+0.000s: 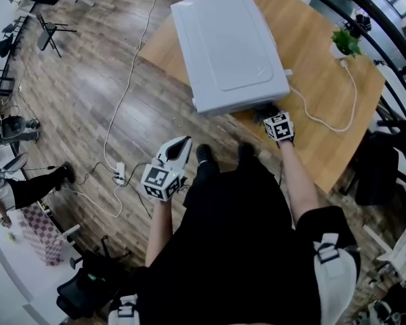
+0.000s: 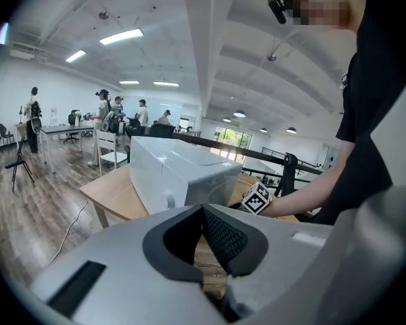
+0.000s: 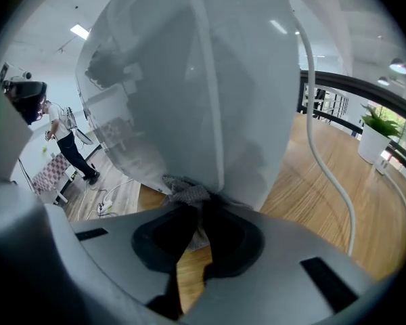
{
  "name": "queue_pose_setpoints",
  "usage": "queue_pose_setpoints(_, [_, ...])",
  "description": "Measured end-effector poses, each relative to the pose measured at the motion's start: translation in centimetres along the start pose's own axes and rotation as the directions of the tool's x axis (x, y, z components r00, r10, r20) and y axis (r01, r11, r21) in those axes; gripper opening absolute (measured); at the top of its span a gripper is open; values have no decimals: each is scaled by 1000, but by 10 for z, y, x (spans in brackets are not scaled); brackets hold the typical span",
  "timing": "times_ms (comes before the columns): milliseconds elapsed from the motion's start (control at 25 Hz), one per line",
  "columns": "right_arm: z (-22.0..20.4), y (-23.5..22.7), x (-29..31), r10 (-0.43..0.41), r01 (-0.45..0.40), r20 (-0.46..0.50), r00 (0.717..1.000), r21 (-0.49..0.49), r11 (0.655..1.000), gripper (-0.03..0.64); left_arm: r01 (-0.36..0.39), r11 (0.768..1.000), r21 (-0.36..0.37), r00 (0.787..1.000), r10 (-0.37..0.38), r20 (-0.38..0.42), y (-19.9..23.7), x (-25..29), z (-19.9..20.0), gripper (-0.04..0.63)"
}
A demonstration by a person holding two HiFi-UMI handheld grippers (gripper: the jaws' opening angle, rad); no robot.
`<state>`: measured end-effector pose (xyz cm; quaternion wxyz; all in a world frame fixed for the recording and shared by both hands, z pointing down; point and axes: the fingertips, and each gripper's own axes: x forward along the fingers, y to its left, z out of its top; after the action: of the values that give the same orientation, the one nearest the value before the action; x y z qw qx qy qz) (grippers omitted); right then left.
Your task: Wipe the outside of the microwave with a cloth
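Microwave [image 1: 227,46] and cloth [image 3: 186,193], wooden table [image 1: 314,56], plank floor [image 1: 88,93]

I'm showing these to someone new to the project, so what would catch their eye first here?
The big white microwave sits on the wooden table and dominates the head view. The right gripper is clamped on a grey cloth held against the microwave's near side. The left gripper hangs shut and empty, off the table over the floor.
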<state>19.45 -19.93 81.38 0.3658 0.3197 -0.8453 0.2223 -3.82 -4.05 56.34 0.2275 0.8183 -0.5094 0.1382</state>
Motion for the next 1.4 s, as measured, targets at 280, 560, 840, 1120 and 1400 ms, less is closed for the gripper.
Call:
queue_pose_setpoints(280, [13,31,20,27,-26,20,999,-42,999,37,-6,1000,-4,1000,6,0,20,-15,-5,2])
queue_pose_setpoints(560, [20,54,32,26,-25,21,999,-35,999,37,-5,1000,-24,1000,5,-5,40,-29,-11,2])
queue_pose_setpoints(840, [18,82,43,43,-44,-21,999,-26,999,37,7,1000,-27,1000,-7,-2,61,-39,-14,2])
queue_pose_setpoints(1120, [28,111,54,37,-37,1,999,-1,999,37,29,999,-17,1000,-29,-2,78,-49,-14,2])
queue_pose_setpoints(1400, [32,144,64,54,-54,-4,999,5,999,37,40,999,-10,999,-40,1,97,-65,-19,2])
